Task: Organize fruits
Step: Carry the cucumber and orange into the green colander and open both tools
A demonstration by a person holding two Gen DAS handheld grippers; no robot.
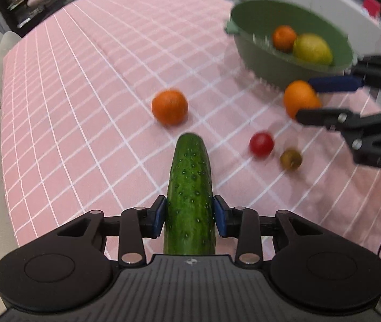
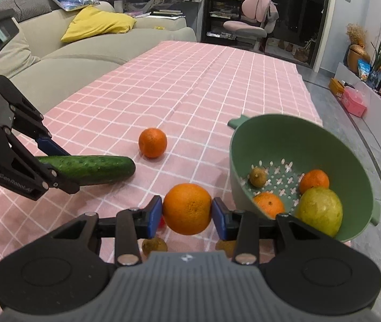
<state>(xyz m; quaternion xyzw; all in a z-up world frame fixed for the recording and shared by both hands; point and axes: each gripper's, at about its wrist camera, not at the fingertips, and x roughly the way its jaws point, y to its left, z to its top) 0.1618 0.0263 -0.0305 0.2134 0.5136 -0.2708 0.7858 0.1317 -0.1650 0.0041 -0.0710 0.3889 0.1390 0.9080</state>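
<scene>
My left gripper (image 1: pixel 189 216) is shut on a green cucumber (image 1: pixel 190 187), held above the pink checked cloth; it also shows in the right wrist view (image 2: pixel 88 169). My right gripper (image 2: pixel 187 212) is shut on an orange (image 2: pixel 187 208), held left of the green colander bowl (image 2: pixel 244 158); the orange also shows in the left wrist view (image 1: pixel 300 98). The bowl holds two oranges (image 2: pixel 314 181), a yellow-green fruit (image 2: pixel 320 210) and a small brown fruit (image 2: pixel 257 177). One orange (image 2: pixel 152 142) lies loose on the cloth.
A red cherry tomato (image 1: pixel 261 144) and a small brown fruit (image 1: pixel 291 158) lie on the cloth (image 1: pixel 83 107) under my right gripper. A grey sofa (image 2: pixel 83 51) runs along the table's left side. The bowl sits near the table's right edge.
</scene>
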